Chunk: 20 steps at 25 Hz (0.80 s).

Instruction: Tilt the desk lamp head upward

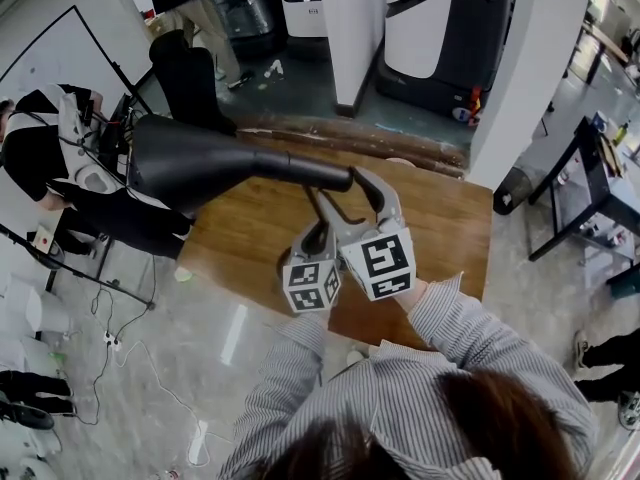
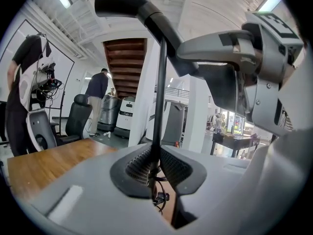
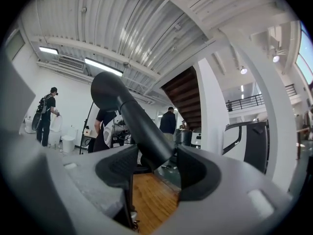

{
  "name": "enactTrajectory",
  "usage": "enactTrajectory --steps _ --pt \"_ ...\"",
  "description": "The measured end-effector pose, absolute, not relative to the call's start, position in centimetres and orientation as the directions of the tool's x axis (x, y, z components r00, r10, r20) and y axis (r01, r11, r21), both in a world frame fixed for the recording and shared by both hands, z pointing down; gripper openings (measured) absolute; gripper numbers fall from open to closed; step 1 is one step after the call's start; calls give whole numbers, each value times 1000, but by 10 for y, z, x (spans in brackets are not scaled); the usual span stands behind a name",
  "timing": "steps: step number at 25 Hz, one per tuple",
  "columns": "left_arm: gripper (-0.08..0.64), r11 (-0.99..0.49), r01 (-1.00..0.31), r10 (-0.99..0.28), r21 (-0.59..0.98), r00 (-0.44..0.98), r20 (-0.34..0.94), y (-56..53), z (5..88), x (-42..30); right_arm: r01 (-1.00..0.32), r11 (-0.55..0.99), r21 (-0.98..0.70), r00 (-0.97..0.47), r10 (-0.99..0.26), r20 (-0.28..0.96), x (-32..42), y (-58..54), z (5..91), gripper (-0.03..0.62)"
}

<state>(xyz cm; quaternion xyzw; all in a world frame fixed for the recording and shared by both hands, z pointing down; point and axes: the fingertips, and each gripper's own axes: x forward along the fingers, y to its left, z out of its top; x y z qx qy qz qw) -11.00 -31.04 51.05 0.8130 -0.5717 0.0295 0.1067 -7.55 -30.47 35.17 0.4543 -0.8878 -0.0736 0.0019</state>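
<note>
Evidently the tilting itself is the step in hand, with both grippers already on the lamp; the lamp head hangs out over the left edge of the wooden table, its wide mouth turned away to the left, and its neck runs back to the right towards the person.

The left gripper has its jaws closed on the thin upright stem, the ribbed pads pressing it from either side; it looks to be there to steady the lamp, not to move it.

The right gripper has its jaws clamped on the thick neck just behind the head; in the right gripper view the neck climbs up and to the left from between the pads to the head, so the head seems to be angled upward somewhat already; how far it can go I cannot judge.

The next move, as I read it, calls for the right gripper to lift and swing the neck about the joint at the top of the stem, while the left keeps the stem from leaning or twisting; the lift should be slow, since the neck is round and smooth and could slip or turn in the pads; both grips should hold until the head sits at its new angle.
</note>
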Motion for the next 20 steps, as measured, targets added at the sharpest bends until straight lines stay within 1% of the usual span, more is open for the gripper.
enactTrajectory --steps 4,9,15,20 --pt "41 -328 -936 -922 124 346 174 -310 511 -108 -787 588 185 -607 -791 -69 -73 -302 353 244" --pt "44 -322 -933 -924 159 346 161 -308 508 -112 -774 593 220 -620 -780 -79 -74 -300 350 244" --pt "48 -306 -937 -932 169 331 148 -300 501 -113 -757 610 234 -641 -764 -80 -63 -293 356 243" --pt "48 -308 -928 -936 208 335 110 -276 485 -113 -706 671 226 -697 -715 -51 -63 -271 378 241"
